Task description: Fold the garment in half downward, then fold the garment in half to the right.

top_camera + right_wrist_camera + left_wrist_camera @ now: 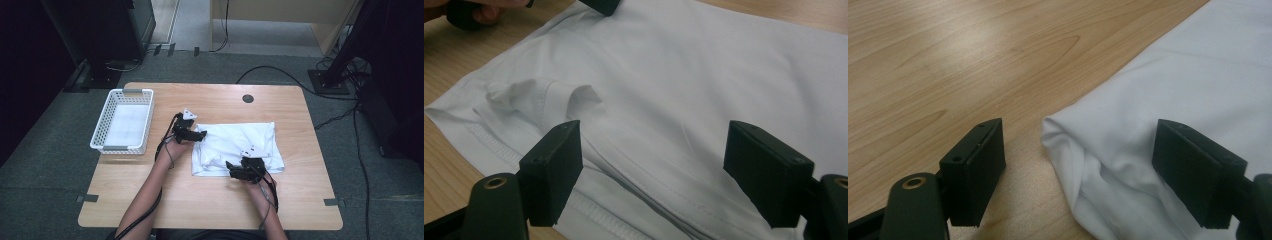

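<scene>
A folded white garment (236,146) lies on the wooden table (215,200), right of centre. My left gripper (199,134) is at its far left corner, jaws open, with the rounded fold of the cloth (1148,125) lying between them and nothing pinched. My right gripper (233,169) hovers over the near edge of the garment (684,85), jaws open wide above a stitched hem and a small rumpled flap. Across the cloth in the right gripper view, the left gripper's jaw tip (599,5) and a hand (479,11) appear at the top.
A white slotted basket (105,131) stands at the table's left side. A dark round grommet (248,98) sits near the far edge. Cables trail from both grippers along the forearms. Black stands and floor cables surround the table.
</scene>
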Available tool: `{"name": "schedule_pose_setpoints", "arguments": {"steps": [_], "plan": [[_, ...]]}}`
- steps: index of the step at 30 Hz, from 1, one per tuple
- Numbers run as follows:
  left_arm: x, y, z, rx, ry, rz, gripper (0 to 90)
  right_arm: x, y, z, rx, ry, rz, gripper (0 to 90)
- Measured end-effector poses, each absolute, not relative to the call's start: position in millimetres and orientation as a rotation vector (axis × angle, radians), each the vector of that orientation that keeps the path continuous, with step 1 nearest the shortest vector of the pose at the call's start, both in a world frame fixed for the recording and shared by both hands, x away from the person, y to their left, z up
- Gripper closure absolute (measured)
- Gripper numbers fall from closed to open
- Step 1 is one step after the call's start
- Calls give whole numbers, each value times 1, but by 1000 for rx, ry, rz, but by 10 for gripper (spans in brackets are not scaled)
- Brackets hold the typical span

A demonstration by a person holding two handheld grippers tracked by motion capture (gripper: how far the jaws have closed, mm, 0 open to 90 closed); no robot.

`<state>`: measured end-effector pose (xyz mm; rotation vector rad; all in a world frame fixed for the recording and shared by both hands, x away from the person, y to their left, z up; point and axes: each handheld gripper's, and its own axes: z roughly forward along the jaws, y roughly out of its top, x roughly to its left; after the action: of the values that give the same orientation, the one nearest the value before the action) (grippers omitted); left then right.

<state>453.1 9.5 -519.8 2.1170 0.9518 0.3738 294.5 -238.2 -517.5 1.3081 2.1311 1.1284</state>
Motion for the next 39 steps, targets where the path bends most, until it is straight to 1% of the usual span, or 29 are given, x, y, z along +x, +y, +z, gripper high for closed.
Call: {"name": "schedule_pose_setpoints", "arguments": {"steps": [39], "plan": [[453, 9, -520, 2118, 952, 376, 217, 291, -208, -518, 1266, 2156, 1168, 241]]}}
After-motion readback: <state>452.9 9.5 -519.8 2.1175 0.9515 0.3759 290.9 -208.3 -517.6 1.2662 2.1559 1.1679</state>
